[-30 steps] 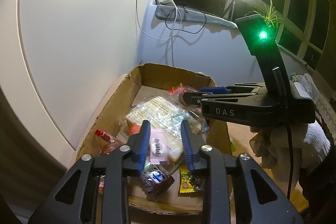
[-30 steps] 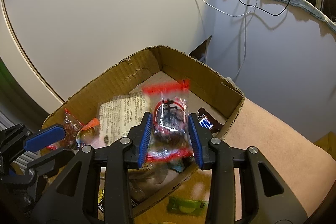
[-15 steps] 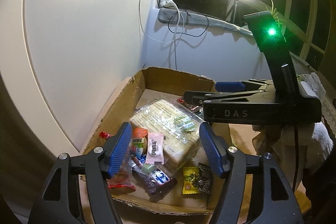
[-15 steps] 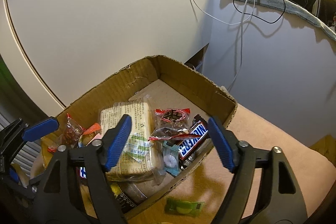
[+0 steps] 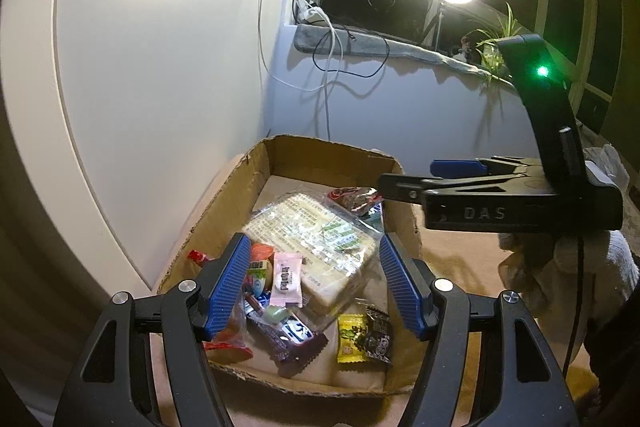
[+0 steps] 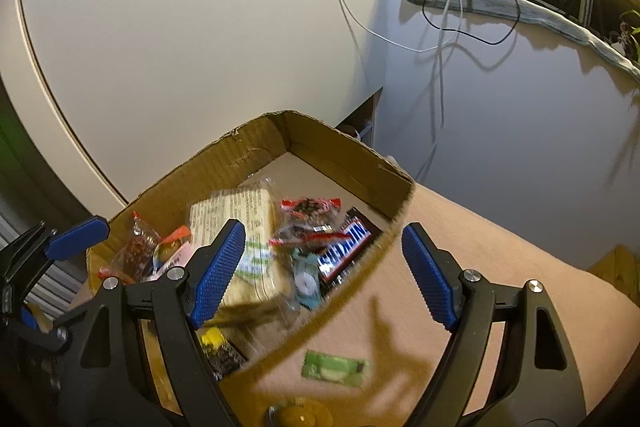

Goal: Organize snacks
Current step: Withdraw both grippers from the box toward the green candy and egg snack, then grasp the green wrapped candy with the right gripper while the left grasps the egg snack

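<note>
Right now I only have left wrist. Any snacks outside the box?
Observer: One. A green packet lies on the tan surface, just outside the box.
Operator: Right gripper holding anything?
Observer: No. The right gripper is open, with nothing between its pads.
Operator: What's next to the red packet?
Observer: A Snickers bar, beside the red packet, along the box wall nearest the green packet.
</note>
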The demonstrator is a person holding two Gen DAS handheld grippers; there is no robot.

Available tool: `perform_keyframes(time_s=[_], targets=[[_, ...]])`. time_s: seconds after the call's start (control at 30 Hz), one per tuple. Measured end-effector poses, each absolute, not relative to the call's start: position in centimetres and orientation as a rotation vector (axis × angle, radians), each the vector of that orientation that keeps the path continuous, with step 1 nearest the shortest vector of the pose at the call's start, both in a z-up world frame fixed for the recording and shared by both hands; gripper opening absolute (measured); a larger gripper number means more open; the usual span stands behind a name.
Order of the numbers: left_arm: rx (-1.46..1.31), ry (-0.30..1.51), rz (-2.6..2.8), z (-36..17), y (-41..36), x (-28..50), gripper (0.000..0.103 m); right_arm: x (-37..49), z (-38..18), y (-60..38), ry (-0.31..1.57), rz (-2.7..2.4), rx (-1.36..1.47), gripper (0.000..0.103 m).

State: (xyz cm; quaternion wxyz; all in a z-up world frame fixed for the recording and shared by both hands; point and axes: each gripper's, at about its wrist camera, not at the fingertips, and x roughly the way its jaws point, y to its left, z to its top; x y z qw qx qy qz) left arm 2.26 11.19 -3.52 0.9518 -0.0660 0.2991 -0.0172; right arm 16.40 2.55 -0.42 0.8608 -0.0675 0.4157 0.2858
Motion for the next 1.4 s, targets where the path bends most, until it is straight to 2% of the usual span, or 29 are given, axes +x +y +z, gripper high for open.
perform_keyframes(time_s=[0.47,0.6,0.7,0.77,1.07,1.13,1.4], targets=[[-0.103,0.611,-0.157,-3.6,7.3,0.0,0.066,13.9,-2.0,-3.3,0.920,0.656,-0.230,0.082],[-0.109,0.622,-0.201,-3.7,5.4,-1.4,0.056,13.7,-3.1,-3.9,0.953,0.765,-0.311,0.062],[-0.102,0.644,-0.243,-4.1,3.2,-2.2,0.050,13.5,-4.5,-3.5,0.982,0.841,-0.384,0.053],[-0.086,0.668,-0.255,-4.7,1.9,-2.2,0.047,13.2,-5.3,-3.1,0.986,0.886,-0.422,0.051],[-0.029,0.797,-0.220,-8.3,-2.0,1.3,0.042,13.5,-7.8,-2.3,0.986,1.038,-0.482,0.051],[-0.016,0.811,-0.212,-8.8,-2.4,1.8,0.038,13.3,-8.1,-2.0,0.981,1.076,-0.497,0.051],[0.019,0.815,-0.162,-9.7,-2.4,2.5,0.038,13.8,-8.7,-1.1,0.964,1.131,-0.509,0.051]])
